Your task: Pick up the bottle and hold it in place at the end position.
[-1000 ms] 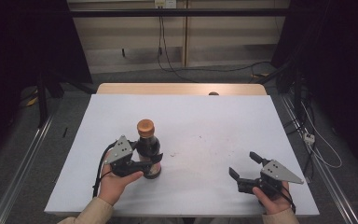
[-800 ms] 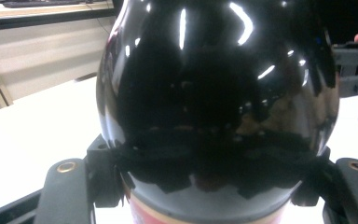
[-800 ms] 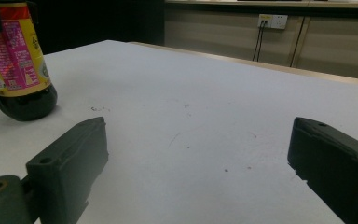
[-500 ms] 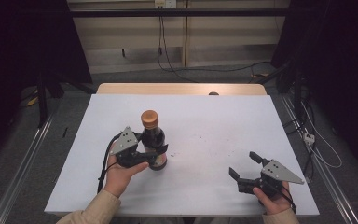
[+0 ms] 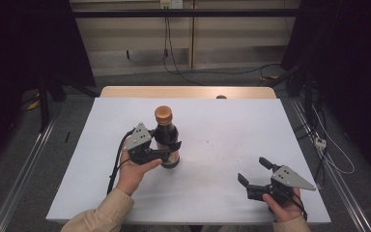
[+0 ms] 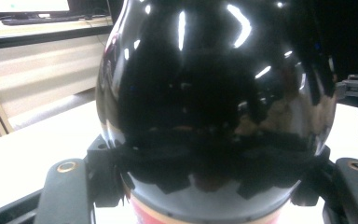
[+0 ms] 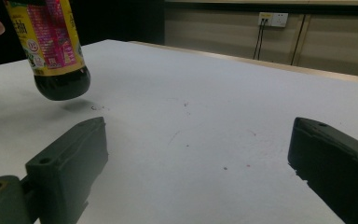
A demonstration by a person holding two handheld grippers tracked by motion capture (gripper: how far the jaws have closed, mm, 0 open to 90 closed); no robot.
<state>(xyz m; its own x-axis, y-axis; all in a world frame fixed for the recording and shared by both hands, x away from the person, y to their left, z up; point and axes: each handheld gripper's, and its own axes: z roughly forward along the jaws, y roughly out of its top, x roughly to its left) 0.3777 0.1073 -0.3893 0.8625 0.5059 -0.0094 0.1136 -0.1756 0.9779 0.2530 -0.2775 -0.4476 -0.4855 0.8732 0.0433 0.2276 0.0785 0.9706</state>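
A dark glossy bottle (image 5: 165,131) with an orange cap (image 5: 163,113) is held slightly tilted left of the table's centre. My left gripper (image 5: 170,151) is shut on its lower body, just above the label. In the left gripper view the black bottle (image 6: 214,93) bulges between the jaws of the left gripper (image 6: 214,186). The right gripper view shows the bottle (image 7: 51,42) with its pink and yellow label hanging just above the white table (image 7: 205,93), a shadow beneath it. Near the front right edge, my right gripper (image 5: 252,169) (image 7: 196,154) is open and holds nothing.
The white table top (image 5: 232,121) has a bare wooden strip (image 5: 188,92) along its far edge, with a small dark object (image 5: 221,96) on it. Cables (image 5: 198,72) lie on the floor behind. Metal rails (image 5: 24,169) run along both sides of the table.
The left gripper has carried the bottle up, farther from the person and to the right. The right gripper has stayed where it was.
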